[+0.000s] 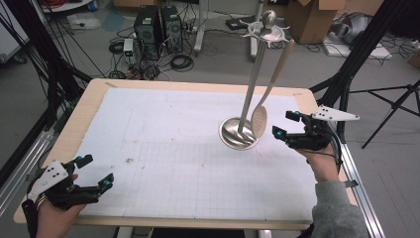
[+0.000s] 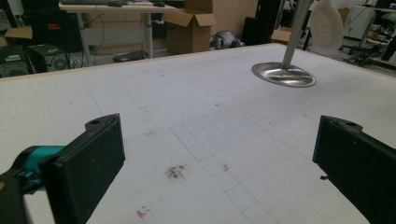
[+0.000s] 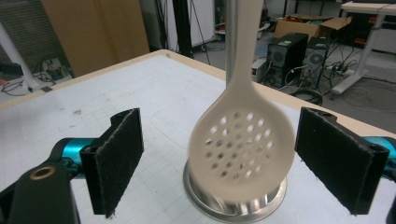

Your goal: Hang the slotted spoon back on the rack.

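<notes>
The right gripper (image 1: 286, 125) stands wide open and grips nothing, just beside the slotted spoon (image 3: 240, 144), which hangs from the steel utensil stand (image 1: 239, 134) between its jaws, untouched. The left gripper (image 1: 95, 171), also open and empty, rests well apart at the table (image 1: 94, 96)'s near left corner.

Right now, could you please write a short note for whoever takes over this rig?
Left claw: open, holding nothing, low over the table's near left corner.
Right claw: open, holding nothing, beside the hanging skimmer spoon; in the right gripper view the spoon's perforated head sits between the pads without touching either.
Things: the spoon hangs from the top of the metal utensil stand, its head just above the stand's round base, right of the table's centre.
Done: the spoon is on the stand and unheld.
Left: draw the right claw clear; check the spoon hangs steady.
</notes>
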A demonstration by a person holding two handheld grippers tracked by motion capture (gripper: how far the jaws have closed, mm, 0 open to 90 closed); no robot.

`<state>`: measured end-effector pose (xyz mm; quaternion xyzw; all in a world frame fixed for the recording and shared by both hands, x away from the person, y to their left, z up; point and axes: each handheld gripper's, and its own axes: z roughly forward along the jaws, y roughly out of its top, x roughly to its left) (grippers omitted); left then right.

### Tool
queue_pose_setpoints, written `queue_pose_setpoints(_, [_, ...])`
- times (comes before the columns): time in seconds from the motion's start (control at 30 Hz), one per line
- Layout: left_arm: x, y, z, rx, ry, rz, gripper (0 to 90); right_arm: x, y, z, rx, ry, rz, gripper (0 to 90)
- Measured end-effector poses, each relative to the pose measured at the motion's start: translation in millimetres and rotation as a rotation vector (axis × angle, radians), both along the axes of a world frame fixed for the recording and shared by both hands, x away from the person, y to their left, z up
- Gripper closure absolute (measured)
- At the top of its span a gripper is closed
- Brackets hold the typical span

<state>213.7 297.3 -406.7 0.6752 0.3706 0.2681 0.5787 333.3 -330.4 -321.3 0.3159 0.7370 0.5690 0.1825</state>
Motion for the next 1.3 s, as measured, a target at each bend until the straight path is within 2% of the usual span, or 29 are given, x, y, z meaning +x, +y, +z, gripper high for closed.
queue_pose_setpoints(0.27, [5.4, -1.8, -0.1, -0.002, 0.001, -0.002, 2.5, -11.7, -1.8, -14.1, -0.019, -0.005, -0.014, 14.5])
queue_pose_setpoints(0.37, [7.5, -2.5, 0.0, -0.002, 0.000, -0.002, 2.5, -16.4, -0.5, -22.5, -0.034, 0.015, -0.029, 14.5])
queue_pose_setpoints(0.6, [11.0, -6.1, -0.4, -0.003, 0.000, -0.010, 2.5, -29.1, -2.3, -36.6, -0.015, 0.007, -0.033, 14.5])
queue_pose_setpoints(0.93, [14.1, -8.6, -0.6, -0.017, -0.019, -0.023, 2.5, -42.3, -7.4, -46.1, -0.008, -0.013, -0.043, 14.5])
queue_pose_setpoints(1.07, [14.5, -9.5, -0.3, -0.014, -0.031, -0.027, 2.5, -50.1, -9.4, -52.9, -0.007, 0.006, -0.047, 14.5])
queue_pose_setpoints(1.3, [15.3, -10.5, -1.2, -0.015, -0.032, -0.024, 2.5, -64.2, -17.0, -66.7, 0.013, -0.005, -0.066, 14.4])
